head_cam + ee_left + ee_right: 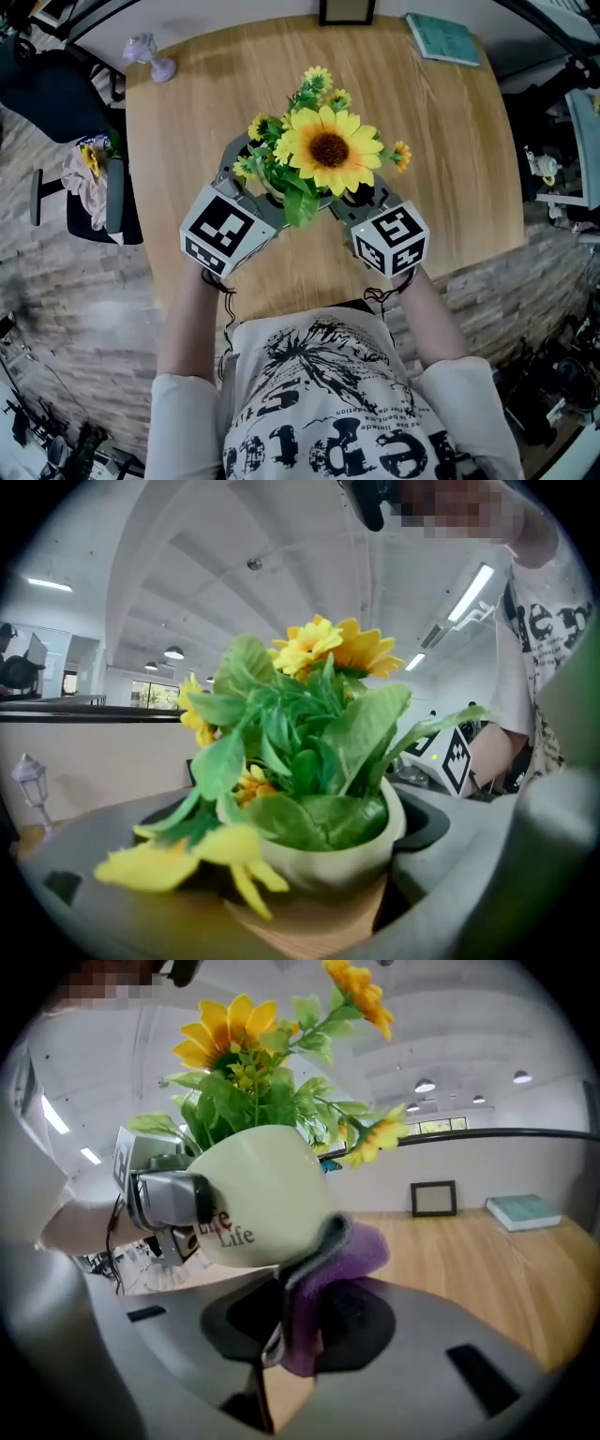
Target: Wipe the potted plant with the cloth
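Both busy: left hand-held gripper (314, 897) clamps the cream sunflower pot (262, 1194); right hand-held gripper (298, 1340) pinches purple cloth (349, 1252) against it

Left claw (251, 178) clamped on pot (258, 1199), right claw (361, 199) pinching cloth (339, 1262)

Open tabletop (450, 169) either side of the potted plant (323, 150); book (442, 39), frame (347, 11) at far edge.
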Demonstrator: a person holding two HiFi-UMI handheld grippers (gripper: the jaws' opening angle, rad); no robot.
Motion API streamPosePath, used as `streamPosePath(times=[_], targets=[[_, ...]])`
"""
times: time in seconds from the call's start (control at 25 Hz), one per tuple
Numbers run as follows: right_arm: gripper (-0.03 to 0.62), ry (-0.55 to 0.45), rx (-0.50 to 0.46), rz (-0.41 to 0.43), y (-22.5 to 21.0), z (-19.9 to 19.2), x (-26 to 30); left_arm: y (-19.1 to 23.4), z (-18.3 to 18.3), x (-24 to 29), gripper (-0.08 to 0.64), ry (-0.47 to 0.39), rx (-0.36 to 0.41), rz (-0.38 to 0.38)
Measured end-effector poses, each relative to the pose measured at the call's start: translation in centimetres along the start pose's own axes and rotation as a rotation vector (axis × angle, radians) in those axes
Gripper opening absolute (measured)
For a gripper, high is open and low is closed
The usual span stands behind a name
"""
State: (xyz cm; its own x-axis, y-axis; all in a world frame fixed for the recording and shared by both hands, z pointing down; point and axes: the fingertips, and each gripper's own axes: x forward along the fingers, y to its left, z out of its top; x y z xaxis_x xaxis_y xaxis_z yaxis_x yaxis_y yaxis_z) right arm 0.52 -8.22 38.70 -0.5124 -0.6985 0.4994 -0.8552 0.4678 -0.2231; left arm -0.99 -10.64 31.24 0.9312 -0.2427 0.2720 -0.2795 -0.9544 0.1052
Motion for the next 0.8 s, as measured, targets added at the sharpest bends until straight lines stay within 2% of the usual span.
streamPosePath(times=[0.2,0.36,0.48,0.8], targets=[[0.083,-0.056,0.047,0.007,1.0,1.5,1.0,0.8,1.0,-0.9,0.537,-0.026,-0.018,0.019],[0.081,-0.071,-0.046,0.038,3.0,2.9,2.0,0.9,2.2,-1.6,0.537,-0.064,-0.049,0.004],[0.081,-0.075,-0.128,0.065,4.8,3.6,2.5,1.0,2.9,-2.1,0.537,-0.079,-0.034,0.009],[0.081,-0.071,-0.112,0.162,7.0,3.2,2.8,1.1,3.0,-2.4,0.537,-0.091,-0.014,0.041]])
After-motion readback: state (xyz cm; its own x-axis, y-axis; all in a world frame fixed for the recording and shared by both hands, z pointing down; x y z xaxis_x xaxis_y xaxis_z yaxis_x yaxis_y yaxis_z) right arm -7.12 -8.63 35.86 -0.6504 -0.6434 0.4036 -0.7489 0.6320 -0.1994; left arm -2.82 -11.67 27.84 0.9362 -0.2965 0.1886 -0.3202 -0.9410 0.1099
